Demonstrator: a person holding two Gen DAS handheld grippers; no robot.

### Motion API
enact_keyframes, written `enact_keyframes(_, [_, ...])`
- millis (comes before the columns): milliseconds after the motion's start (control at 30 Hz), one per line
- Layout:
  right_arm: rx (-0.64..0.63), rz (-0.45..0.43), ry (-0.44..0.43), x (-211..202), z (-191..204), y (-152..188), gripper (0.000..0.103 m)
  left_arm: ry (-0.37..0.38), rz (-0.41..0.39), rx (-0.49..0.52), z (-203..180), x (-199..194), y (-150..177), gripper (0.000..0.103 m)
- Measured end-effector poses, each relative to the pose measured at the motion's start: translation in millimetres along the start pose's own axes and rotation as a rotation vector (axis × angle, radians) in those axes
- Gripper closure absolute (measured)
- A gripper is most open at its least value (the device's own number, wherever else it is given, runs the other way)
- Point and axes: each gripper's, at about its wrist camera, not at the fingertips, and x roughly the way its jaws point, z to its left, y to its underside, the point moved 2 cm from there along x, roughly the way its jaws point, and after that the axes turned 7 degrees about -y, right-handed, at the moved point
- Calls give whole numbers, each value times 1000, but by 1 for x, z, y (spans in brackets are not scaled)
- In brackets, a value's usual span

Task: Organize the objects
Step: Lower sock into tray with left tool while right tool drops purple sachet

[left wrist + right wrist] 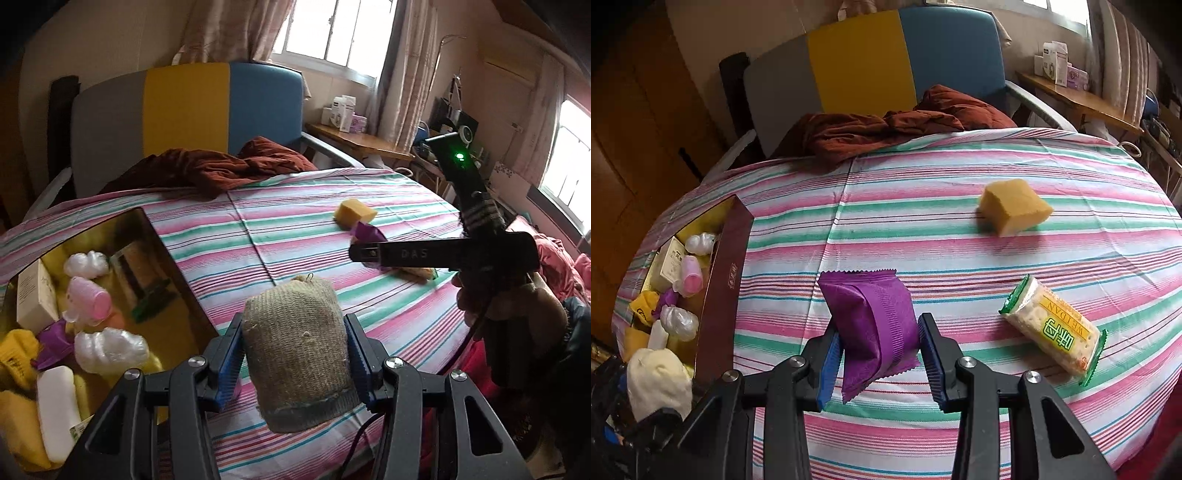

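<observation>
My left gripper (293, 332) is shut on a beige woven pouch (299, 365), held above the striped bed near the open box (173, 258). That box has a gold lining and holds several small items: white and pink bottles, a cream carton, a white bar. My right gripper (880, 326) is shut on a purple foil packet (875, 325) over the middle of the bed. In the left wrist view the right gripper (360, 253) shows side-on with the purple packet (365, 232). In the right wrist view the pouch (657, 384) appears at the lower left.
A yellow sponge (1015, 210) lies on the striped sheet (923, 236) at the far right. A wrapped cracker pack (1052, 328) lies nearer, right of my right gripper. A crumpled rust-red cloth (886, 129) lies at the headboard. A hand (476, 306) holds the right gripper.
</observation>
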Motion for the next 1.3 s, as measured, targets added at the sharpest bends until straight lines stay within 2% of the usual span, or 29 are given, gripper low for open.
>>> enact_keyframes(333, [-67,15,-62,3,18,2,63,-41,11,-86,37,-8,7,51])
enact_keyframes(567, [-111,31,-102,6,31,6,63,-122,-12,-177,90,-28,16,51])
enact_keyframes(733, [-130,23,-136,1,43,7,63,-197,4,-260,132,-35,27,51])
enact_keyframes(967, [-186,18,-233,-2,101,12,63,-252,12,-330,167,-38,38,51])
enact_keyframes(1300, [-187,31,-261,28,171,13,63,-284,20,-361,184,-34,34,51])
